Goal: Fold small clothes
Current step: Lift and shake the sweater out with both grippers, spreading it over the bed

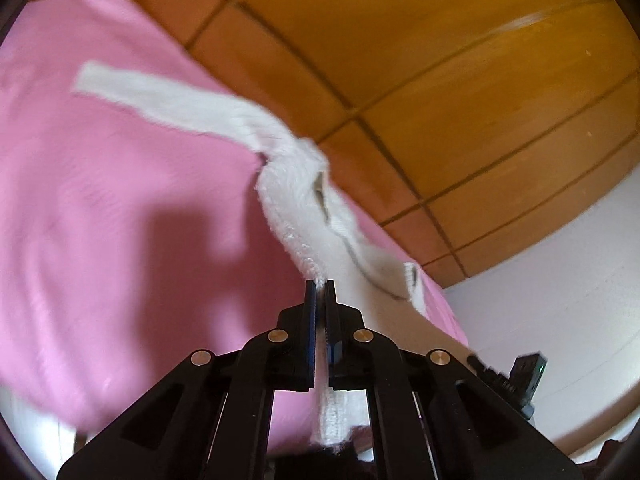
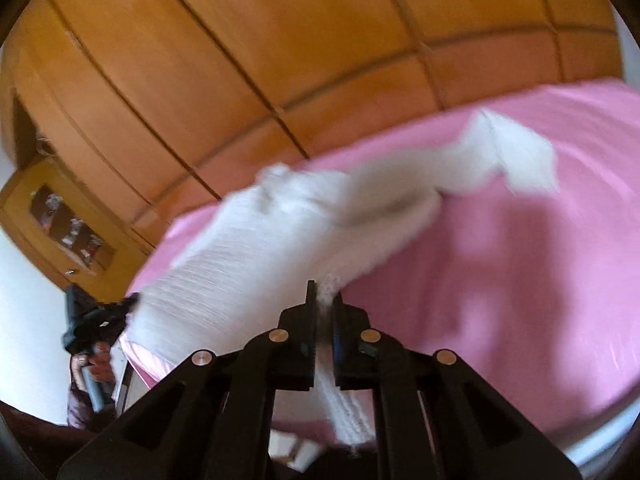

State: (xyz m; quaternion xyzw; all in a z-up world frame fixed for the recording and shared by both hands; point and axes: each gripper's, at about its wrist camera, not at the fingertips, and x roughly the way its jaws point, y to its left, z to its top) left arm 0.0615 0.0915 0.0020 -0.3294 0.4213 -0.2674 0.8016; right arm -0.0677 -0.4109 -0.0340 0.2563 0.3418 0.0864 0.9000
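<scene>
A white knitted garment [image 1: 288, 168] hangs lifted above a pink bed sheet [image 1: 120, 200]. My left gripper [image 1: 319, 286] is shut on one edge of it; fabric runs between the fingers and hangs below. One long sleeve trails to the upper left on the sheet. In the right wrist view my right gripper [image 2: 325, 290] is shut on another edge of the same white garment [image 2: 280, 224], which stretches left toward the left gripper [image 2: 96, 316] held in a hand. The pink sheet [image 2: 500, 260] lies beneath. The picture is motion-blurred.
A wooden wardrobe with panelled doors [image 1: 420, 60] stands behind the bed, also in the right wrist view [image 2: 280, 40]. A small wooden cabinet with a glass door [image 2: 68, 228] stands at the left. A white wall [image 1: 560, 280] is at the right.
</scene>
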